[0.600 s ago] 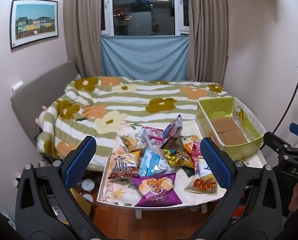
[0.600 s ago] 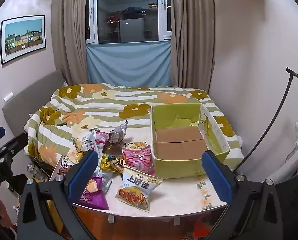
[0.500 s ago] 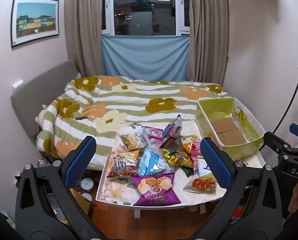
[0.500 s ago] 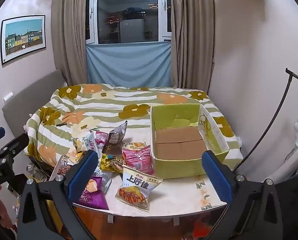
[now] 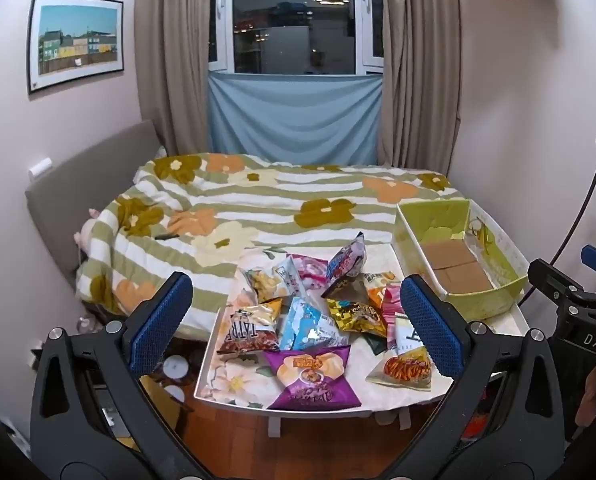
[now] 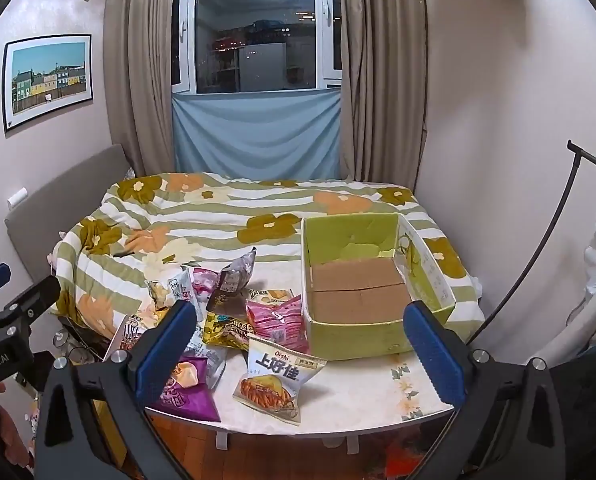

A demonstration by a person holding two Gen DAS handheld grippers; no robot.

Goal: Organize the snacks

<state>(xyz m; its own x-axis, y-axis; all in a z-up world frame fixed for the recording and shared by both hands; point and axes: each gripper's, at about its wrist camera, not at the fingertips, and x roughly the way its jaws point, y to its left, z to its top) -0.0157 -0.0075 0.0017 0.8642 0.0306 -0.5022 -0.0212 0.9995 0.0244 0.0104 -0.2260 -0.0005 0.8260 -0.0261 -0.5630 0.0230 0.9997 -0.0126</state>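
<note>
- Nothing is sorted yet: the box (image 6: 357, 304) on the table (image 6: 377, 396) holds no snacks, only its bare cardboard floor.
- All snack bags (image 5: 317, 320) lie heaped on the table, left of the box.
- Left gripper (image 5: 298, 316) and right gripper (image 6: 301, 344) both hang spread wide, holding nothing, short of the table.

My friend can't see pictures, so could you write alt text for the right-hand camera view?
A small white table at the foot of a flowered bed holds a pile of snack bags beside an empty green box. The open right gripper frames the scene from below, holding nothing, with a white Oishi bag nearest it.
</note>
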